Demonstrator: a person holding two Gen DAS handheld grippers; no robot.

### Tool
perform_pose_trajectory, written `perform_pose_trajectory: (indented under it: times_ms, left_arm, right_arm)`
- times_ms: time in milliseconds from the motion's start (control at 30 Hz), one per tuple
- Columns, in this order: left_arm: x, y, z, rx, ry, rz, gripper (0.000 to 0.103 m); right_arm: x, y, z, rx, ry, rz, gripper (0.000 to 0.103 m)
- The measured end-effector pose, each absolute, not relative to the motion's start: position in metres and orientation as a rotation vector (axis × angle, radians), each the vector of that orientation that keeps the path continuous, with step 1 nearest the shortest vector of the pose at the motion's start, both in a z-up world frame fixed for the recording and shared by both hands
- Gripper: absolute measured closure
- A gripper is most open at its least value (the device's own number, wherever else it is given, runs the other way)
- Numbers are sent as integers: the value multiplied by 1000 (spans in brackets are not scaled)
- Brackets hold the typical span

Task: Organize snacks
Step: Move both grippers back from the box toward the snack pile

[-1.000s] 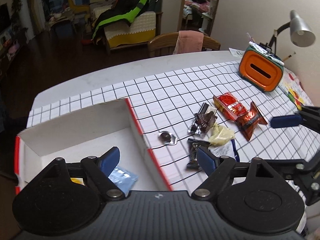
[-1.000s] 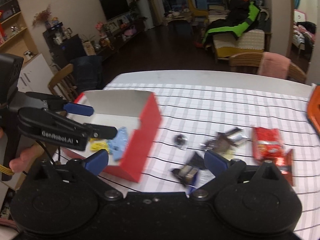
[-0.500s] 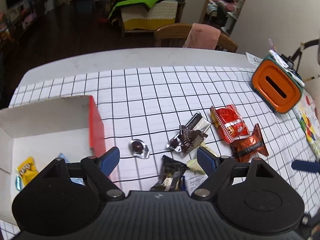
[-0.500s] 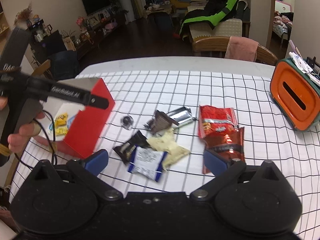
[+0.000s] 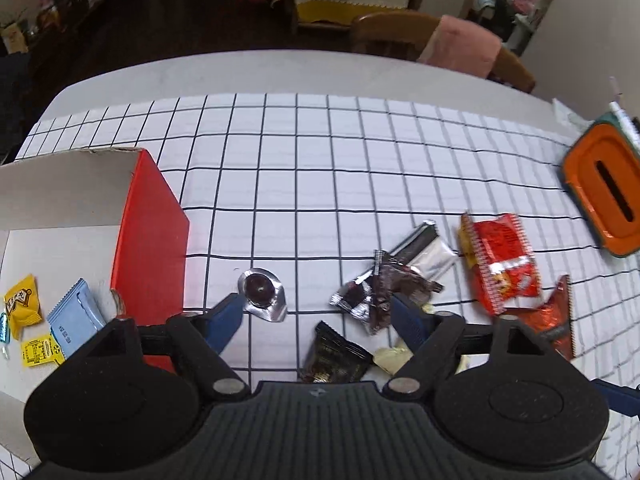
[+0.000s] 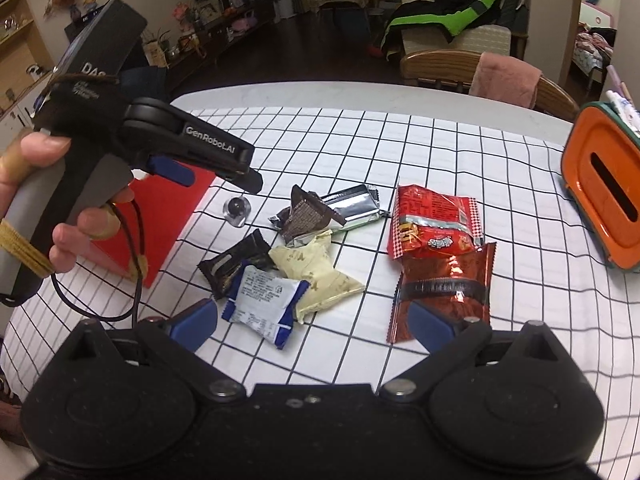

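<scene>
A loose pile of snacks lies on the checked cloth. My left gripper (image 5: 316, 304) hangs over its left side with its jaws closing. Nothing is pressed between them. A foil chocolate cup (image 5: 262, 292) sits by the left finger, a dark wrapper (image 5: 380, 292) by the right finger, and a black wrapper (image 5: 336, 360) below the gap. My right gripper (image 6: 312, 320) is open over the pile's near side, with a white-and-blue packet (image 6: 264, 304) and a cream packet (image 6: 316, 272) between its fingers. The red-sided box (image 5: 152, 240) holds a yellow candy (image 5: 22, 306) and a blue packet (image 5: 76, 320).
A red packet (image 6: 434, 220) and a red-brown foil packet (image 6: 444, 280) lie to the right of the pile. An orange holder (image 6: 600, 188) stands at the table's right edge. A person's hand (image 6: 60, 200) grips the left tool. Chairs stand behind the table.
The left gripper has moved right and down from over the box to the snack pile, and its jaws have narrowed. The right gripper has also come down closer to the pile.
</scene>
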State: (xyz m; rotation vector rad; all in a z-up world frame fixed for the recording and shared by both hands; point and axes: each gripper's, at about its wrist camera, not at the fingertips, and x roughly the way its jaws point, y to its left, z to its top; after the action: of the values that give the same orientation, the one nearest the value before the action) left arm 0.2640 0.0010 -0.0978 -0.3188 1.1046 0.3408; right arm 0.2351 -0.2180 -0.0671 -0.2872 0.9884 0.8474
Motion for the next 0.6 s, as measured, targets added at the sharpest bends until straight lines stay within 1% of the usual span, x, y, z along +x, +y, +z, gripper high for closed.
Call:
perform_pose_trajectory:
  times_ms: [33, 133, 300, 433, 467, 500, 567, 600]
  left_arm:
    - [267, 2, -101, -323, 1114, 348, 33]
    - [275, 10, -113, -345, 1138, 390, 38]
    - [286, 24, -136, -362, 1176, 454, 49]
    - [292, 36, -152, -387, 1206, 492, 58]
    - [293, 38, -155, -394, 1209, 495, 58]
    - [294, 41, -158, -401, 1210, 499, 58]
    - [296, 45, -164, -405, 1215, 506, 58]
    - [298, 46, -166, -404, 1220, 510, 59]
  right_arm:
    - [238, -216, -71, -288, 994, 851, 2]
    - [247, -206, -81, -300, 1003, 860, 4]
    - [262, -189, -98, -307, 1021, 877, 13]
    - [273, -179, -109, -313, 1031, 881, 16]
    - [275, -177, -112, -319, 1034, 881, 17]
    - [277, -174, -115, -326, 1038, 878, 23]
    - [281, -169, -120, -332, 1050, 875, 28]
    - [283, -168, -123, -329, 1054, 875, 28]
